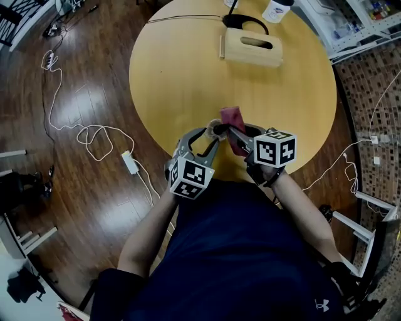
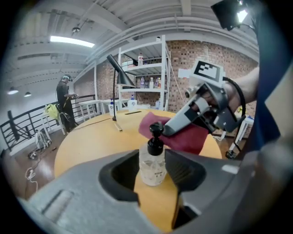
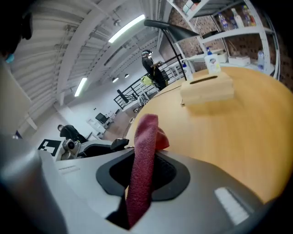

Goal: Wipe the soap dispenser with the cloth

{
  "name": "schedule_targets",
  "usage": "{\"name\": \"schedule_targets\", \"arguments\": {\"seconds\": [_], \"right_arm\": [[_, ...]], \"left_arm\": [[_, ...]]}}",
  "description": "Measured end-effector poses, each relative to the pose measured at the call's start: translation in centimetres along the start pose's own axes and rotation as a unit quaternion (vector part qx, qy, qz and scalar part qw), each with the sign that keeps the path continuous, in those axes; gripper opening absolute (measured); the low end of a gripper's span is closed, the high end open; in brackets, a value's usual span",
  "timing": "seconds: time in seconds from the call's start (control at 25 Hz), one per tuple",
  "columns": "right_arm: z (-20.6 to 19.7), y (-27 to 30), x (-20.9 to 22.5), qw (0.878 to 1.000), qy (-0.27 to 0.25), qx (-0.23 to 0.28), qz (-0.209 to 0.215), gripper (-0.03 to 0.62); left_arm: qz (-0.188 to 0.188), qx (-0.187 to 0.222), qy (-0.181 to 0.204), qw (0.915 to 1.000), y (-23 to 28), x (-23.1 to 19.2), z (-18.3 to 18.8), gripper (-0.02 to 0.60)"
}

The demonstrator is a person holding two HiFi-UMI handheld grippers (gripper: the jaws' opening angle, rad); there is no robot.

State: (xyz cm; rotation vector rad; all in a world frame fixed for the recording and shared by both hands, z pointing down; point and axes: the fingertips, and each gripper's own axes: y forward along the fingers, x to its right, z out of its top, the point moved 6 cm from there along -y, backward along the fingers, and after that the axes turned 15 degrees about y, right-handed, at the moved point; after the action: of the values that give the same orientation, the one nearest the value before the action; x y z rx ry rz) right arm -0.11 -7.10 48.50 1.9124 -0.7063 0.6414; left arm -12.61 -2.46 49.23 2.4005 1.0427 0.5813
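A clear soap dispenser (image 2: 152, 163) with a black pump stands on the round wooden table (image 1: 188, 69) near its front edge. My left gripper (image 2: 152, 168) is shut on the bottle's sides, one pad on each side. In the head view the left gripper (image 1: 212, 134) and the dispenser (image 1: 217, 130) sit just in front of the person. My right gripper (image 3: 139, 176) is shut on a dark red cloth (image 3: 143, 155) that sticks up out of its jaws. The cloth (image 2: 187, 137) hangs right beside and behind the pump, with the right gripper (image 2: 170, 129) reaching in from the right.
A wooden tissue box (image 1: 253, 47) lies at the table's far side, with a black lamp base (image 1: 243, 22) and a white bottle (image 1: 276, 10) behind it. Cables and a power strip (image 1: 130, 163) lie on the floor to the left. Metal shelving (image 2: 146, 77) stands beyond the table.
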Motion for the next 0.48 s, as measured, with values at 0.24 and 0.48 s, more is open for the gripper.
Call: {"name": "schedule_targets", "arguments": {"seconds": [0.24,0.48], "right_arm": [[-2.0,-0.1,-0.2,0.998,0.05,-0.025,0.038,0.075],[-2.7,-0.2,0.4,0.997,0.052,-0.045,0.031,0.075]], "left_arm": [[-0.012,-0.043,0.005,0.999,0.8,0.6,-0.1,0.178],[-0.051,-0.099,0.066,0.9916,1.8,1.6,-1.0,0.324]]}}
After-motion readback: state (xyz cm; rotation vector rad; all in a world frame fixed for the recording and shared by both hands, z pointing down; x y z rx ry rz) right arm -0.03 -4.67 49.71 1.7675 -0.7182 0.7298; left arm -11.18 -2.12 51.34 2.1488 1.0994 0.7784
